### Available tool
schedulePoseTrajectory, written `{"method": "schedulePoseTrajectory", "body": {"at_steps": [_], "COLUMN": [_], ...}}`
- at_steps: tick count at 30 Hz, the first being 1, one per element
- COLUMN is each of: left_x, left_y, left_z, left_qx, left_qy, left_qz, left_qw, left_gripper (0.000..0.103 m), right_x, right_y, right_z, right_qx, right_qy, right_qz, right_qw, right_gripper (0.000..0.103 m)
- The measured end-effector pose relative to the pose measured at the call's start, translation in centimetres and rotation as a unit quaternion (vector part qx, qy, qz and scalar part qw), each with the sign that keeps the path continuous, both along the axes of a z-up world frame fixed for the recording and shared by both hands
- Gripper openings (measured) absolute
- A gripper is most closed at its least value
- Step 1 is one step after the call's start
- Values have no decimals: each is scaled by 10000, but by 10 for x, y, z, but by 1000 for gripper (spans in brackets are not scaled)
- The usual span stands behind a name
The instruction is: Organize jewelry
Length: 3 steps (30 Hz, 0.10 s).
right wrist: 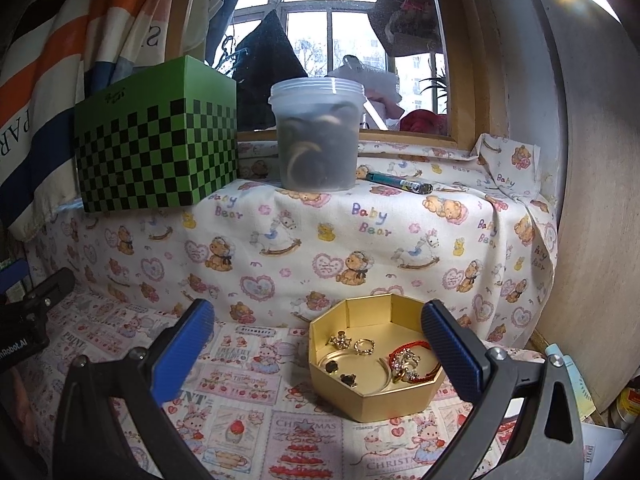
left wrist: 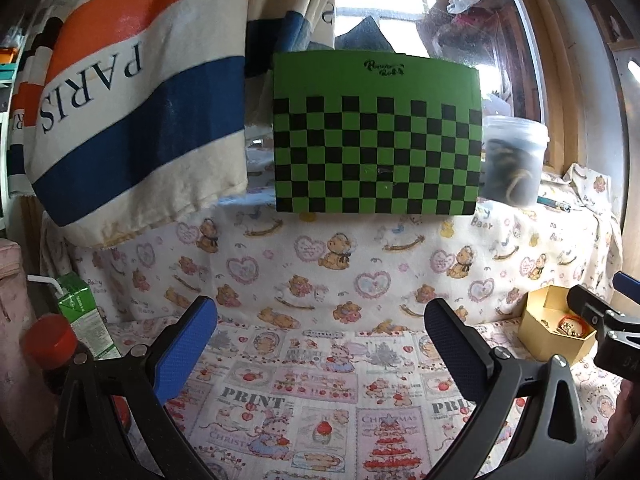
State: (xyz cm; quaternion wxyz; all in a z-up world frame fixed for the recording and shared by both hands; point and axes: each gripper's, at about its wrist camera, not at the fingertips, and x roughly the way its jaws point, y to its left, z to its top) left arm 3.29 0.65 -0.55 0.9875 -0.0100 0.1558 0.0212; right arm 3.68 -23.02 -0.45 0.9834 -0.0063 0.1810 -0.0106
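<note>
The gold hexagonal box [right wrist: 376, 364] held rings [right wrist: 365, 346] and a red bracelet [right wrist: 408, 354]; behind it stood a lidded plastic tub [right wrist: 318, 136]. Both the left gripper [left wrist: 320, 344] and the right gripper [right wrist: 318, 344] were spread, empty.

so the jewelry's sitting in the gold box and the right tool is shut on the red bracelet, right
Not quite. The jewelry does sit in the gold box, but the right tool is open and holds nothing; the red bracelet lies inside the box, untouched. The right wrist view shows this.
</note>
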Motion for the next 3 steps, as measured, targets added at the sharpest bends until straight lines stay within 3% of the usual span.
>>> {"method": "schedulePoseTrajectory", "body": {"at_steps": [3], "left_x": [-1], "left_y": [-1], "left_z": [1], "left_qx": [15], "left_qy": [-20], "left_qz": [-19], "left_qw": [10000], "left_gripper": [103], "right_x": [0], "right_y": [0], "right_z": [0], "right_qx": [-20], "right_qy": [14], "right_qz": [-17], "right_qw": [10000], "right_gripper": [103]}}
